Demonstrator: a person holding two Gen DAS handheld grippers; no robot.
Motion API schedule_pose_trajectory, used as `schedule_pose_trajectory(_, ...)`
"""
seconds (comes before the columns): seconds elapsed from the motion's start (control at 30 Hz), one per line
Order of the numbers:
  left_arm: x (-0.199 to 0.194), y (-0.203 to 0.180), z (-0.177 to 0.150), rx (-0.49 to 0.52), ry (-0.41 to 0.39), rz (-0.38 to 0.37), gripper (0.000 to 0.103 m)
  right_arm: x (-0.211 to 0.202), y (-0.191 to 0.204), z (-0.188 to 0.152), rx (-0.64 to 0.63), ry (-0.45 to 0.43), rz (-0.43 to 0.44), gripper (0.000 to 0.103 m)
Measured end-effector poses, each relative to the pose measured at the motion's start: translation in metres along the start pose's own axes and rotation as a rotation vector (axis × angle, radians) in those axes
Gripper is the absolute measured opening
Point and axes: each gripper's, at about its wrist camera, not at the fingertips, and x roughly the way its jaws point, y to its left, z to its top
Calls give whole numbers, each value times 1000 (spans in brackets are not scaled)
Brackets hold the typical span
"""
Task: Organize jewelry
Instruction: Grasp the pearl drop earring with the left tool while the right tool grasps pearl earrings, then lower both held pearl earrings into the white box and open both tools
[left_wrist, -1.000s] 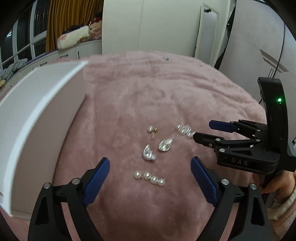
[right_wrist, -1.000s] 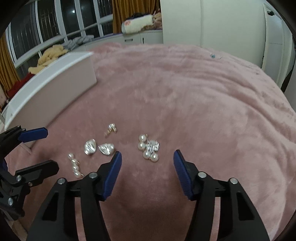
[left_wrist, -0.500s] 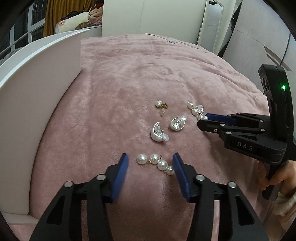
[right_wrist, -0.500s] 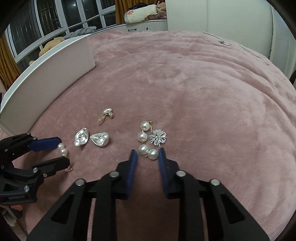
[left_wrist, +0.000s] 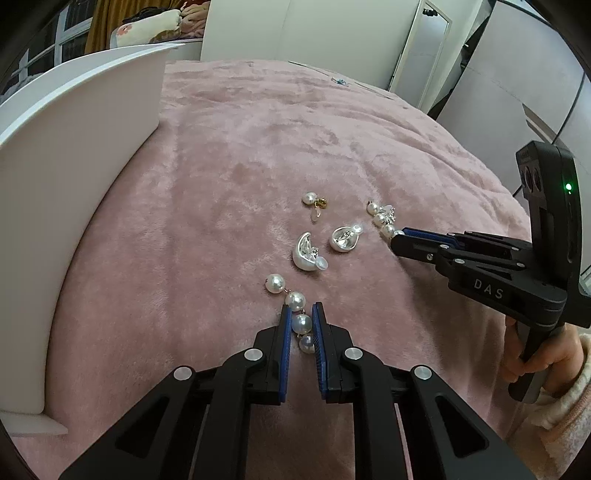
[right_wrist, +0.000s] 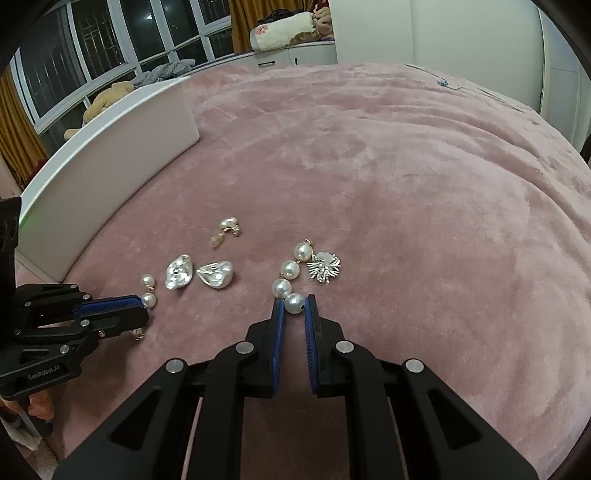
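Several earrings lie on a pink plush blanket. My left gripper is shut on the near end of a pearl strand earring; this earring also shows in the right wrist view. My right gripper is shut on the end pearl of a second pearl strand earring next to a silver starburst piece. Two silver shell-shaped earrings and a small pearl stud with a gold clasp lie between the grippers.
A white open box stands along the left side of the blanket; it also shows in the right wrist view. White wardrobes and a mirror stand behind. A small blue item lies at the blanket's far edge.
Both grippers have moved down and forward to the blanket and closed, the left around its pearl strand, the right around the end pearl of the other strand.
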Motion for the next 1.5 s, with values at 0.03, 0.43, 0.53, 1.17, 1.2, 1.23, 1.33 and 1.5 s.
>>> schedule_pose_trajectory(0.03,-2,0,0,-2,-2,-2,16,-4,2,0,-3,-8,3,12)
schedule_pose_trajectory(0.43,-60,-9,15,12,-91,-29,16,-67,31,23,-13,-153,41,12)
schedule_pose_trajectory(0.53,-85,-12,24,23,-130,-32,16,-80,41,33,-29,-179,53,12)
schedule_pose_trajectory(1.17,-216,53,55,-92,-308,85,16,-131,161,138,-204,-361,183,12)
schedule_pose_trajectory(1.2,-220,60,55,-95,-309,98,16,-131,167,142,-212,-362,187,12)
schedule_pose_trajectory(1.23,-223,66,54,-98,-307,109,16,-130,173,145,-218,-362,189,12)
schedule_pose_trajectory(1.33,-224,85,55,-116,-292,133,16,-124,193,160,-239,-362,205,12)
schedule_pose_trajectory(1.5,-208,113,53,-154,-235,162,16,-105,221,180,-256,-332,220,12)
